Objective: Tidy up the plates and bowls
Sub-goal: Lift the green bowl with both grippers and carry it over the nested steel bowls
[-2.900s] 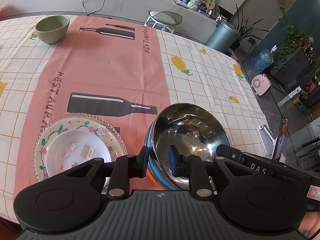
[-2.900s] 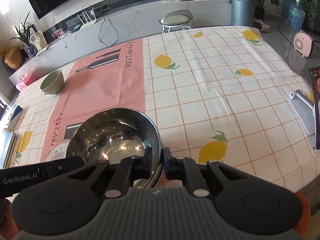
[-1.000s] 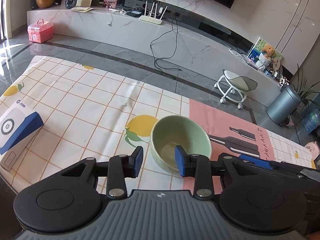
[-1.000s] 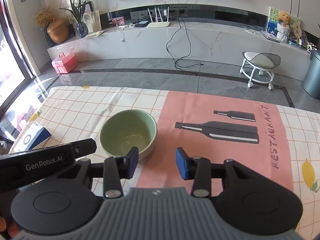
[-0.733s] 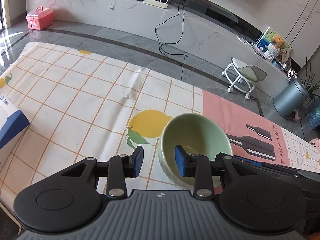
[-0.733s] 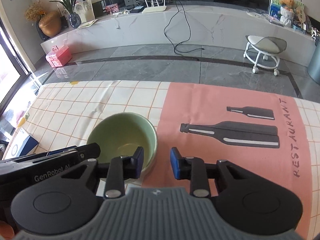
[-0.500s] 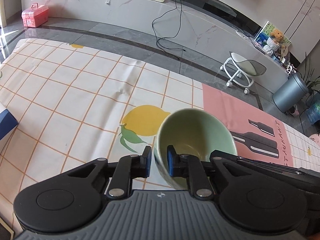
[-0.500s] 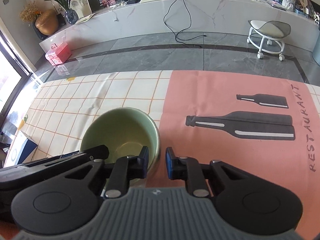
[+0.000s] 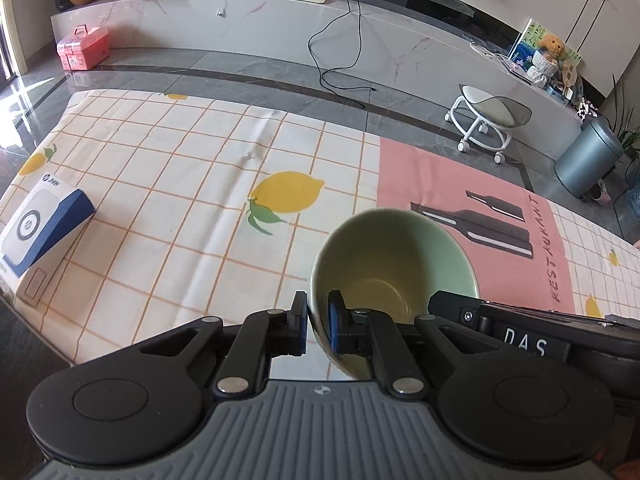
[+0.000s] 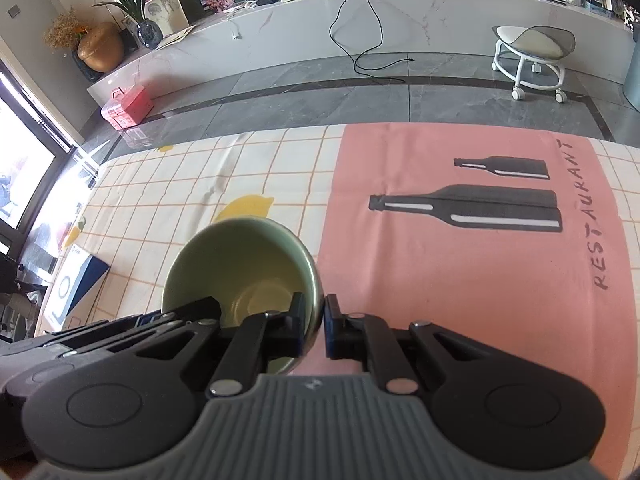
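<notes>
The surface [image 9: 168, 184], covered in a lemon-print checked cloth with one pink panel [image 10: 460, 256] showing two black bottle shapes, is filling both views. One blue-and-white box [image 9: 40, 224] is lying near its left edge. One green bowl [image 9: 394, 268] is sitting between the two grippers, above the seam where checks meet pink; whether it is touching the cloth cannot be told. Its mouth is facing up and tilting slightly toward the cameras. The left gripper [image 9: 317, 326] is pinching the bowl's left rim, one of its fingers [image 9: 335, 320] inside and one outside. The right gripper [image 10: 313, 326] is clamping the opposite rim of the bowl [image 10: 240, 264] the same way.
</notes>
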Demonstrator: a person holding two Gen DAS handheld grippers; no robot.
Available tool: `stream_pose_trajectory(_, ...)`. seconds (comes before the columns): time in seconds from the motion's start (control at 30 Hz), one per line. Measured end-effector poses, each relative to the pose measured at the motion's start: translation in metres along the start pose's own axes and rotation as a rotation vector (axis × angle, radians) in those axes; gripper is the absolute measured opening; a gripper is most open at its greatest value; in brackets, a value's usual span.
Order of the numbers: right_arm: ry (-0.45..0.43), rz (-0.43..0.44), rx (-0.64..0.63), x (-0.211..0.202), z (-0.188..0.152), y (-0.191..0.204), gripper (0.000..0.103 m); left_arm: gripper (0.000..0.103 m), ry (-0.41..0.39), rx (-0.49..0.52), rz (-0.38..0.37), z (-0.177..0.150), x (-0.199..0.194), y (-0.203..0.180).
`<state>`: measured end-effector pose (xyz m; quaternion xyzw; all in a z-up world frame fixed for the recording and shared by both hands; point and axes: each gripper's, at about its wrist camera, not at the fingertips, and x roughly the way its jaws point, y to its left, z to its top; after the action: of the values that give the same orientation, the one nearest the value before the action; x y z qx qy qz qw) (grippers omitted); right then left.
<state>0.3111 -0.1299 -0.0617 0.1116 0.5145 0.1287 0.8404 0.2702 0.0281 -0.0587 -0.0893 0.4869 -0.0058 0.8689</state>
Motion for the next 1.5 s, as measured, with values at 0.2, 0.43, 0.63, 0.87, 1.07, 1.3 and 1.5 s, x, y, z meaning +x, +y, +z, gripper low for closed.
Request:
stream_pose_trajectory(0.2,-0.005,0.007,-0.011,-0.058,-0.036,-0.009,0.006,0.011,-0.004,0.036,0.014,-0.034,-0.050,-0.027)
stream_pose_trajectory(0.43,-0.037,0.013,-0.002,-0.136,-0.081,-0.030,0.006,0.011,-0.053,0.055,-0.027,-0.078,-0.107,-0.063)
stream_pose_trajectory(0.63,-0.070,-0.024,0.000,-0.201,-0.120,-0.067,0.006,0.011,-0.062,0.073,-0.124,-0.117,-0.138,-0.105)
stream_pose_trajectory(0.87,-0.100,-0.078,0.071,-0.255,-0.162,-0.125,0.006,0.011,-0.037,0.168,-0.221,-0.153,-0.146,-0.157)
stream_pose_trajectory(1.07,-0.057,-0.090,0.098,-0.272,-0.189,-0.159,0.006,0.012,0.042,0.249,-0.268,-0.171,-0.139,-0.184)
stream_pose_trajectory(1.3,0.012,-0.100,0.130,-0.252,-0.197,-0.183,0.006,0.012,0.113,0.345,-0.218,-0.184,-0.118,-0.202)
stream_pose_trajectory(1.5,0.061,-0.105,0.121,-0.236,-0.198,-0.191,0.006,0.013,0.148,0.433,-0.184,-0.187,-0.109,-0.214)
